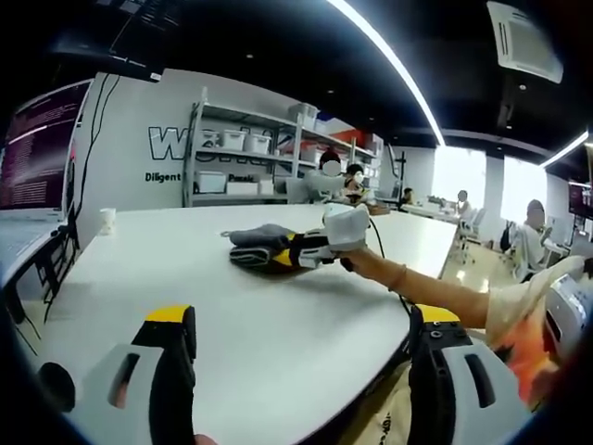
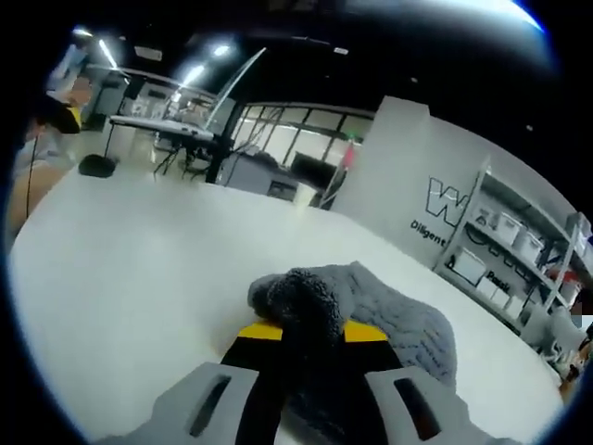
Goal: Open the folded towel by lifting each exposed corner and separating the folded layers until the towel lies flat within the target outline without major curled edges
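My right claw [image 2: 310, 357] pinching raised fold of fuzzy grey folded towel [image 2: 371, 315], fabric bunched between yellow-tipped jaws. My left claw [image 1: 301, 371] spread, holding nothing, low over near edge of white round worktop [image 1: 213, 306]. Towel sits mid-worktop, well ahead of left claw, still in compact bundle. No target outline visible to me. Far side: metal shelving rack [image 1: 250, 153] against wall. Risk, my judgement: pinch takes several layers together, so lift drags whole bundle instead of peeling one layer.
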Available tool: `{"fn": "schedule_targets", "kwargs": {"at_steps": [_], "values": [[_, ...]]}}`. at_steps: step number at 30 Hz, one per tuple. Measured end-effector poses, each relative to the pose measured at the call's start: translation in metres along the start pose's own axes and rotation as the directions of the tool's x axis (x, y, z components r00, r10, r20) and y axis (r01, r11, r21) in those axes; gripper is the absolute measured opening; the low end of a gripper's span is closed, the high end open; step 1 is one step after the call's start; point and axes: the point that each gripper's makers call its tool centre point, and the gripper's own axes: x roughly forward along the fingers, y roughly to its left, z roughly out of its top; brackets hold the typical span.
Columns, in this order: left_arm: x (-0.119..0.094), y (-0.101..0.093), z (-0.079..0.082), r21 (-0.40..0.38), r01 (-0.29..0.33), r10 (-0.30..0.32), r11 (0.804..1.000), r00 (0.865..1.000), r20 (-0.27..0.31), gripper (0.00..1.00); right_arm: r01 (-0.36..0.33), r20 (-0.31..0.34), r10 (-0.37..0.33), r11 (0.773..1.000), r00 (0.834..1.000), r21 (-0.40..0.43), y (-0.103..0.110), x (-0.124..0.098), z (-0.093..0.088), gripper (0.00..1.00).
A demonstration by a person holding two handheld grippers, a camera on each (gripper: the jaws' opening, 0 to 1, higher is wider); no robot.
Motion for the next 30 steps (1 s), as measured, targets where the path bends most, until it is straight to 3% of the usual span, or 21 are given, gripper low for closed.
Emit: {"fn": "schedule_targets", "kwargs": {"at_steps": [6, 14, 18, 22, 30], "values": [[0.001, -0.002, -0.002, -0.002, 0.003, -0.003, 1.0, 1.0, -0.007, 0.94, -0.035, 0.034, 0.036, 0.999, 0.999, -0.01, 0.026, 0.003, 0.019, 0.13], [0.001, -0.007, -0.002, 0.001, 0.019, -0.019, 1.0, 1.0, -0.007, 0.94, -0.032, 0.02, 0.033, 0.998, 0.999, -0.045, 0.048, 0.015, 0.031, 0.13], [0.0, -0.004, -0.002, -0.002, 0.018, -0.018, 1.0, 1.0, -0.008, 0.94, -0.01, 0.004, 0.01, 0.999, 1.0, -0.043, 0.059, 0.002, 0.031, 0.13], [-0.001, -0.002, -0.002, -0.004, 0.015, -0.015, 1.0, 1.0, -0.009, 0.94, -0.005, -0.007, 0.005, 1.0, 1.0, -0.012, 0.062, 0.006, 0.031, 0.14], [-0.003, -0.001, 0.0, -0.005, 0.012, -0.012, 1.0, 1.0, -0.003, 0.94, -0.007, -0.002, 0.007, 0.997, 1.0, -0.076, 0.069, 0.019, 0.038, 0.14]]}}
